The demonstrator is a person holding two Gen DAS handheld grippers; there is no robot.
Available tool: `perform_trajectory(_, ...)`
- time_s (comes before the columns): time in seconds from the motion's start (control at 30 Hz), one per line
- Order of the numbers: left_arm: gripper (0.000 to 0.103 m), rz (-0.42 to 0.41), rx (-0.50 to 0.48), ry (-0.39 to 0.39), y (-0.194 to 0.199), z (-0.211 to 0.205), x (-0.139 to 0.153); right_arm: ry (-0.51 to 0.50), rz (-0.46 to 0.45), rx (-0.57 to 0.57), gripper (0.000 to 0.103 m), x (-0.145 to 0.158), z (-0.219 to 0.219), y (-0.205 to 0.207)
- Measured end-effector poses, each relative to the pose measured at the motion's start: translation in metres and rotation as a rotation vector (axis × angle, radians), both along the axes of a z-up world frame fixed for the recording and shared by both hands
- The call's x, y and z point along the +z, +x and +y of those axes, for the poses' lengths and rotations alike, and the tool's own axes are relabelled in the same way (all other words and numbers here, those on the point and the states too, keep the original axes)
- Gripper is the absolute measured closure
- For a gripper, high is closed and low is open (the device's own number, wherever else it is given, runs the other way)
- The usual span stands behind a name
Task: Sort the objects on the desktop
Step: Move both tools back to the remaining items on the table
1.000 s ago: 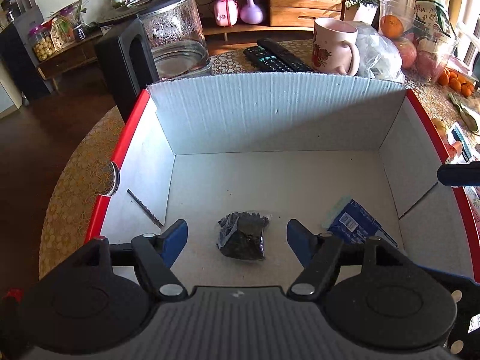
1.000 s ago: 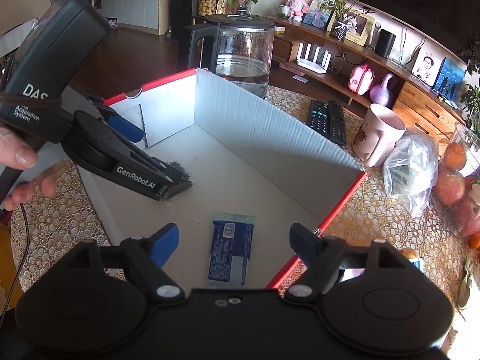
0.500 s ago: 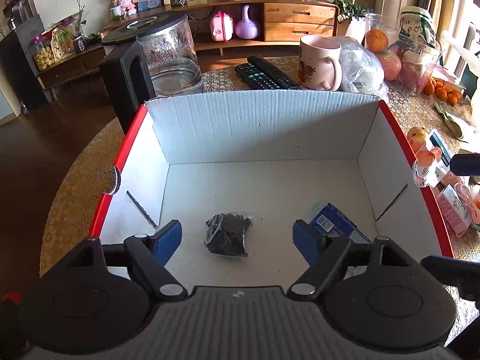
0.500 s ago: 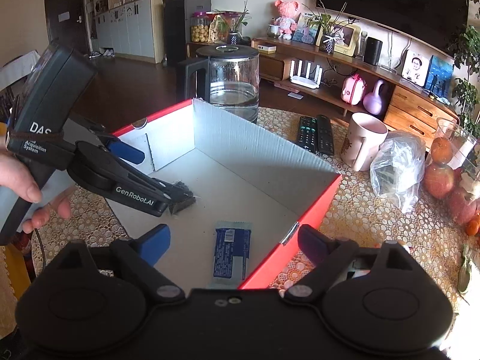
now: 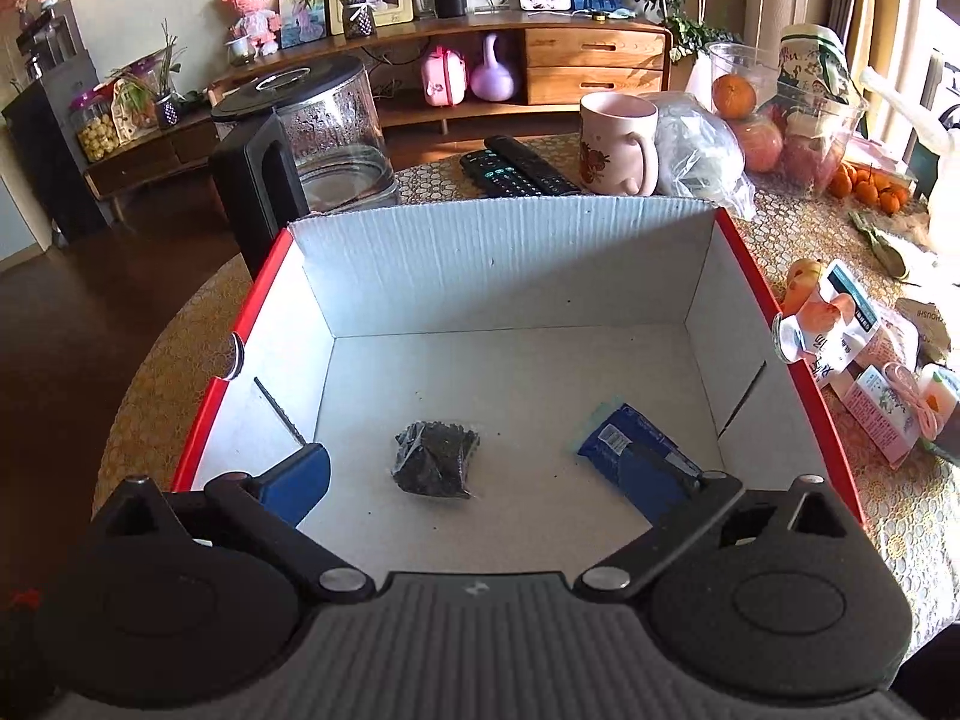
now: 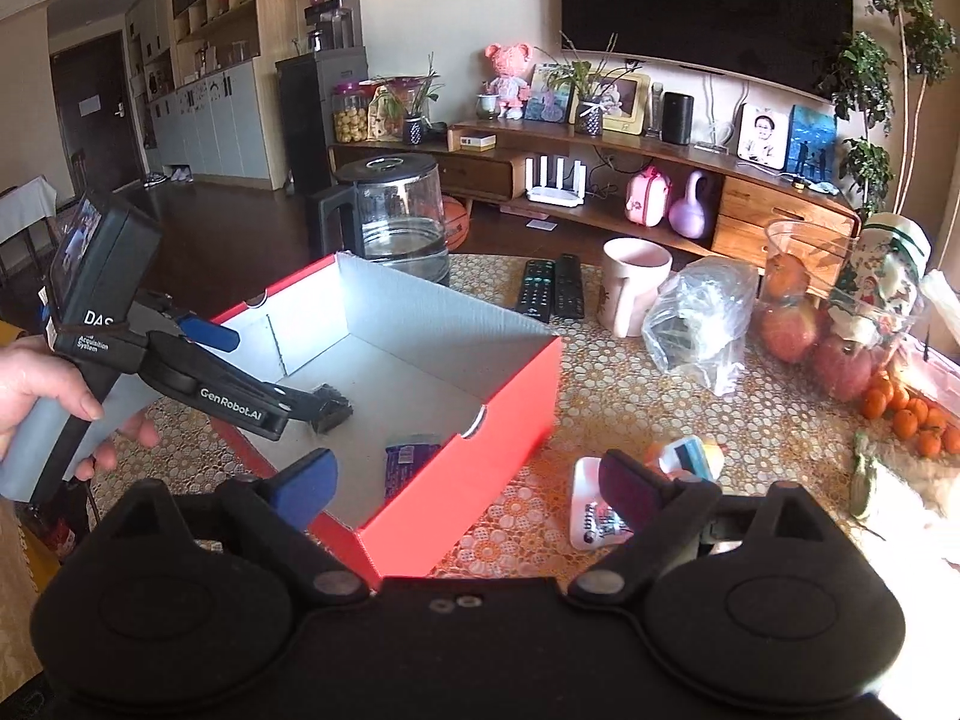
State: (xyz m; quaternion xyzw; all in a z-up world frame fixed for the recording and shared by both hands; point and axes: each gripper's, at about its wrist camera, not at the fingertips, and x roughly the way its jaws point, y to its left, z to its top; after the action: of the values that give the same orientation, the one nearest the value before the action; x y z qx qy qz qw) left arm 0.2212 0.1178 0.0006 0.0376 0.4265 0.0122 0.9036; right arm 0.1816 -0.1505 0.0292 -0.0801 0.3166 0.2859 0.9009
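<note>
A red box with a white inside stands on the lace-covered table. In it lie a small dark packet and a blue wrapped bar. My left gripper is open and empty, above the near end of the box. It also shows in the right wrist view, over the box. My right gripper is open and empty, above the box's right corner. A white packet and a small peach-printed pouch lie on the table just beyond it.
Right of the box lie snack packets and a pink carton. Behind it stand a glass kettle, two remotes, a pink mug, a plastic bag and fruit containers.
Both grippers have pulled back and up from the box. My right gripper has swung right, from over the blue bar to over the box's right corner and the table beside it.
</note>
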Motion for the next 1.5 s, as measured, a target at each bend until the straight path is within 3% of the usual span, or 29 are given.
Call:
perform_trajectory(0.23, 0.0, 0.008, 0.027, -0.006, -0.009, -0.012, 0.003, -0.02, -0.047, -0.091, 0.008, 0.006, -0.056, -0.024)
perform_trajectory(0.6, 0.0, -0.074, -0.039, -0.073, -0.032, -0.051, 0.011, -0.048, -0.014, -0.259, 0.007, -0.027, -0.137, -0.046)
perform_trajectory(0.97, 0.0, -0.155, -0.219, -0.11, -0.05, -0.125, 0.018, -0.065, -0.013, -0.287, 0.007, -0.048, -0.161, -0.058)
perform_trajectory(1.1, 0.0, -0.148, -0.276, -0.13, -0.053, -0.151, 0.014, -0.059, -0.001, -0.303, 0.007, -0.053, -0.166, -0.055)
perform_trajectory(1.5, 0.0, -0.13, -0.397, -0.096, -0.052, -0.209, -0.01, -0.034, 0.038, -0.351, 0.008, -0.069, -0.186, -0.04)
